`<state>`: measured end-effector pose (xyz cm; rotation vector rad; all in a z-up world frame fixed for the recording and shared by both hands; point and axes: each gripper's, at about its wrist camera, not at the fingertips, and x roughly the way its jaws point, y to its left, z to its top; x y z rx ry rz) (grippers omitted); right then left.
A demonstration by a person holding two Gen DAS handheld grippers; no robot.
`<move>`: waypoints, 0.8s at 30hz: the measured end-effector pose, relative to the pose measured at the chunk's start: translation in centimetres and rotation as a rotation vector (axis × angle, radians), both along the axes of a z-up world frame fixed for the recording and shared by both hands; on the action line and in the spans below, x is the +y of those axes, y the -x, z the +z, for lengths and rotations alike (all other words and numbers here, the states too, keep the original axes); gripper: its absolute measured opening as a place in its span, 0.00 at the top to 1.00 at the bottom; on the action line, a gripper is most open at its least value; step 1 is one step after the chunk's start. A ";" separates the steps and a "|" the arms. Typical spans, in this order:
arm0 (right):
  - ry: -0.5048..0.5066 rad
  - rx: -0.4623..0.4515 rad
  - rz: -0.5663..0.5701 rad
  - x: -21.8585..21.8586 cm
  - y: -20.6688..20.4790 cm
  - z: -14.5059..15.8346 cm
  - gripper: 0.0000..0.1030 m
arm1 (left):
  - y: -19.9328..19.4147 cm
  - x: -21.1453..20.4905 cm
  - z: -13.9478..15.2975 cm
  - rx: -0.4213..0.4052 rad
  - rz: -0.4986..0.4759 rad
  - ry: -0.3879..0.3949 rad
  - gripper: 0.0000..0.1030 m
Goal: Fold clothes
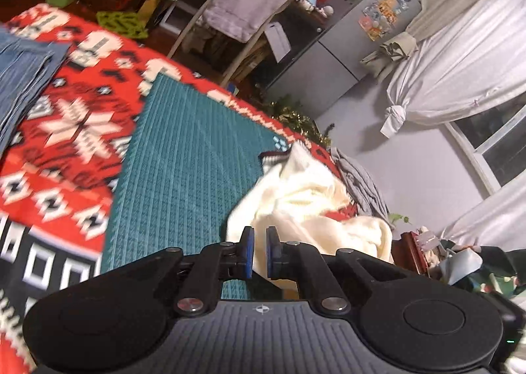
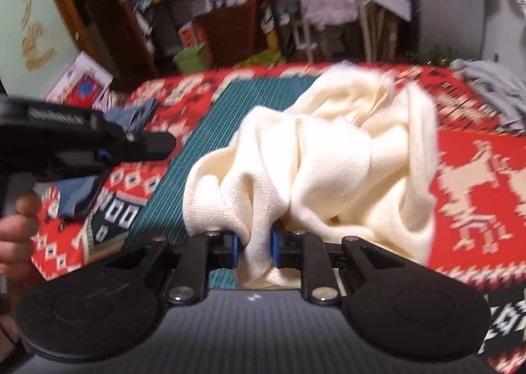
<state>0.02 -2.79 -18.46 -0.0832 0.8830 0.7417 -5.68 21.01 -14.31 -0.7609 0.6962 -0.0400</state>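
A crumpled cream knit garment point(image 2: 328, 150) is bunched over the teal ribbed mat point(image 2: 210, 124). My right gripper point(image 2: 254, 249) is shut on a fold of its near edge, and the cloth hangs between the blue pads. In the left wrist view the same cream garment point(image 1: 312, 196) lies ahead and to the right of my left gripper point(image 1: 259, 252). That gripper's pads are nearly together with nothing between them, and it hovers above the mat point(image 1: 184, 176). From the right wrist view the left gripper point(image 2: 154, 143) is at the left, held by a hand point(image 2: 16, 226).
A red patterned blanket point(image 1: 65, 130) covers the surface under the mat. Folded denim point(image 1: 23, 71) lies at its far left and a grey garment point(image 2: 493, 91) at the far right. Beyond the surface are cluttered shelves, a towel over a chair point(image 1: 246, 5) and a green bin point(image 2: 190, 58).
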 end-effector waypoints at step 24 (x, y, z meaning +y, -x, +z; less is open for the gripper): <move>0.069 -0.142 0.050 -3.4 3.5 2.6 0.30 | 2.6 -2.8 -3.7 0.094 -0.029 0.102 0.56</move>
